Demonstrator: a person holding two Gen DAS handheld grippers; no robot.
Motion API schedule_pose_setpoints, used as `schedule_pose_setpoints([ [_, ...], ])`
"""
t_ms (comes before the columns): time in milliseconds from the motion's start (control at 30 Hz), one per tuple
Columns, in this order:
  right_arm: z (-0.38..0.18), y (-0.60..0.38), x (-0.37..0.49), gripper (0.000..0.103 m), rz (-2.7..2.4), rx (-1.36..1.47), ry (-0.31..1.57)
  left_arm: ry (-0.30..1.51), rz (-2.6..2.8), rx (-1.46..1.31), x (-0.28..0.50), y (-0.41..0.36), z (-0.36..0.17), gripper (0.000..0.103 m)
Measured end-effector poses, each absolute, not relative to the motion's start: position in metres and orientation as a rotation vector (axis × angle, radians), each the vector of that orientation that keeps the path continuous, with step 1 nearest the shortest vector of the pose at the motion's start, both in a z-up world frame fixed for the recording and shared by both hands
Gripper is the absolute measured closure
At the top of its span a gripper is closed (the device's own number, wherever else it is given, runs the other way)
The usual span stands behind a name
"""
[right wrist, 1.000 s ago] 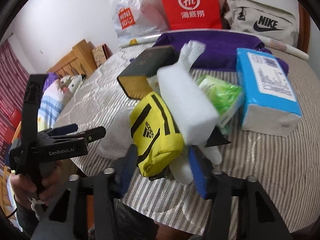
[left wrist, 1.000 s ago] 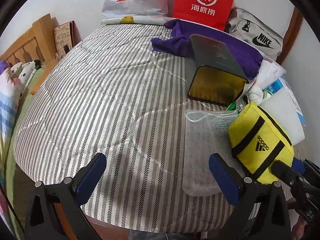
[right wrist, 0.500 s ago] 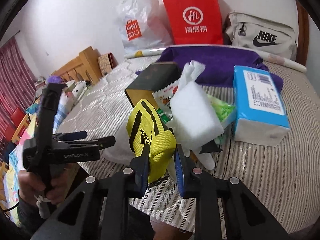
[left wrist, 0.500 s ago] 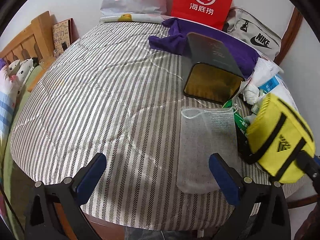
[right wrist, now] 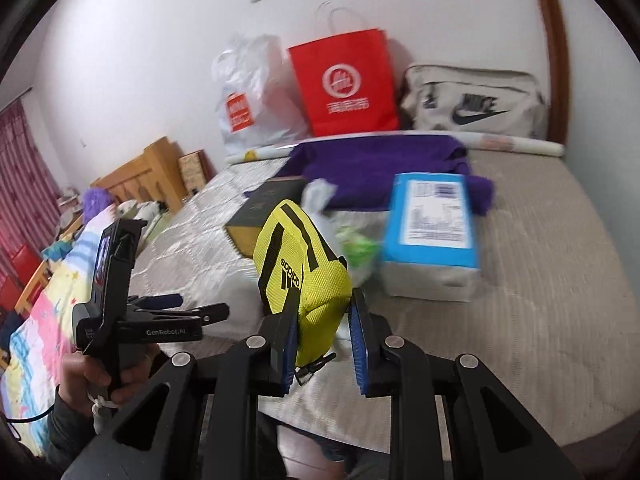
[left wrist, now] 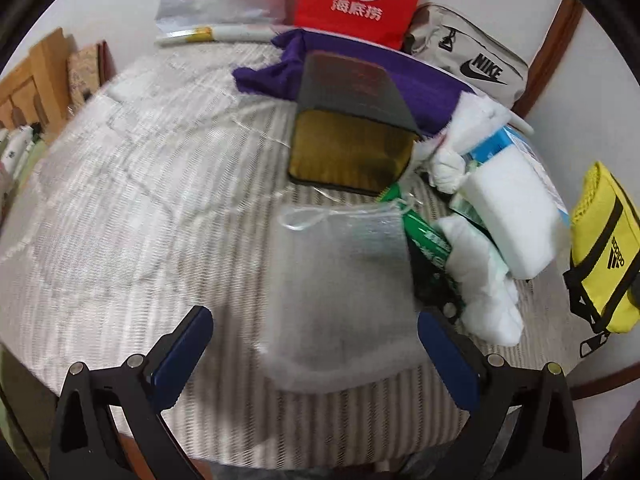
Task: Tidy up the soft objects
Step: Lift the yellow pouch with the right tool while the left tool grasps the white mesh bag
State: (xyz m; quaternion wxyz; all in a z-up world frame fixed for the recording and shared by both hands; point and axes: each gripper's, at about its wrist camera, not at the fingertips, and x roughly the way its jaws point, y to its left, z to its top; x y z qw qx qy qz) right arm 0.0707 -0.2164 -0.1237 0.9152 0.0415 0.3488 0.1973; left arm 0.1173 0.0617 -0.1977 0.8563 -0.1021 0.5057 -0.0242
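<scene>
Right gripper (right wrist: 323, 338) clamped on the lower end of the yellow pouch (right wrist: 301, 261), jaws having just closed onto it, blue pads pressing both sides of the fabric. Pouch clear of the striped bedspread (right wrist: 540, 280), tilted up and away, dangling strap and buckle below the grip. Left gripper (left wrist: 316, 356) spread wide and empty, poised over the white mesh bag (left wrist: 344, 276) lying flat on the bed with its drawstring loop toward the dark open box (left wrist: 352, 152). Just right of the mesh bag in the left wrist view: green packets, a white sponge block (left wrist: 512, 208), crumpled white tissue, a blue tissue pack (right wrist: 434, 216), purple cloth (right wrist: 380, 164) behind. Judged step: carry the pouch to its place, likely the mesh bag or the box. To do it well: keep the squeeze firm, since soft fabric gripped only at one end can sag or slip out; lift high enough for the hanging strap to pass over the sponge and packets without snagging; hold the pouch level before lowering. If destined for the mesh bag, pinch one edge of its mouth with the left jaws first and lift it open, then feed the pouch in narrow end first. Release only once fully seated.
</scene>
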Motion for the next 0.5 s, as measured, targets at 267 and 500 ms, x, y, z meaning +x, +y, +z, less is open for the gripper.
schedule_pose_setpoints([
  [267,-0.147,-0.268,0.069,0.080,0.278,0.078,0.779,1.034,0.038,-0.013,0.125,0.031,-0.208,0.000],
  [500,-0.183,-0.277,0.082,0.080,0.284,0.138,0.857,1.041,0.064,-0.029,0.130,0.029,-0.208,0.000],
])
